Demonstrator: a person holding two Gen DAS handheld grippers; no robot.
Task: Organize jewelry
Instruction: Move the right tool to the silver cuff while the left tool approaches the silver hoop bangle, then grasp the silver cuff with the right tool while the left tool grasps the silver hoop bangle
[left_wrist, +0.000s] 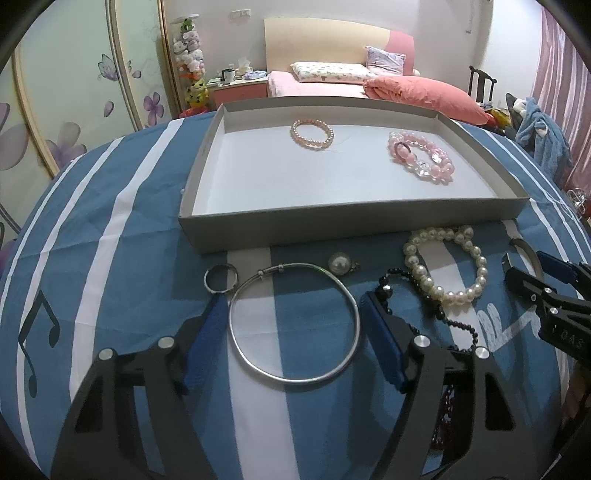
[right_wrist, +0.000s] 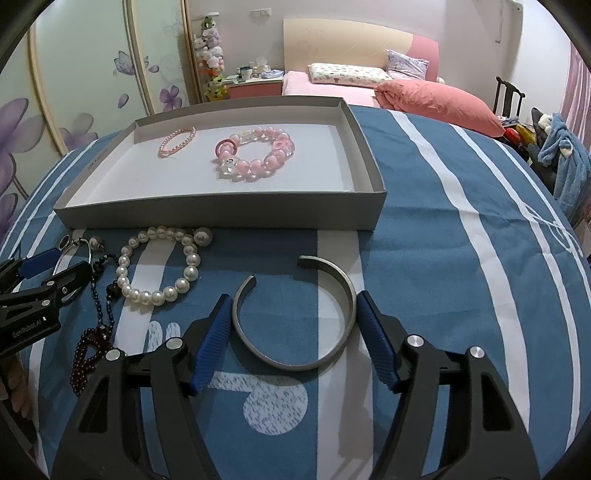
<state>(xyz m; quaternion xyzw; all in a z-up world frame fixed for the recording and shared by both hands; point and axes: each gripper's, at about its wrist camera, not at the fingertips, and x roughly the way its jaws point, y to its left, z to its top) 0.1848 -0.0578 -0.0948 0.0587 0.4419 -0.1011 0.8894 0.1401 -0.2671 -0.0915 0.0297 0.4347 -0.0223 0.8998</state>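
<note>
A thin silver bangle lies flat on the blue striped cloth. My left gripper straddles it, with both blue pads against its rim. A wide silver cuff lies between the pads of my right gripper, which touch its two sides. Behind them stands a grey tray holding a small pink pearl bracelet and a large pink bead bracelet. A white pearl bracelet lies on the cloth between the two grippers.
Close to the left gripper lie a small silver ring, a pearl earring and a black bead string. Dark red beads sit by the near left. A bed and a chair stand behind the table.
</note>
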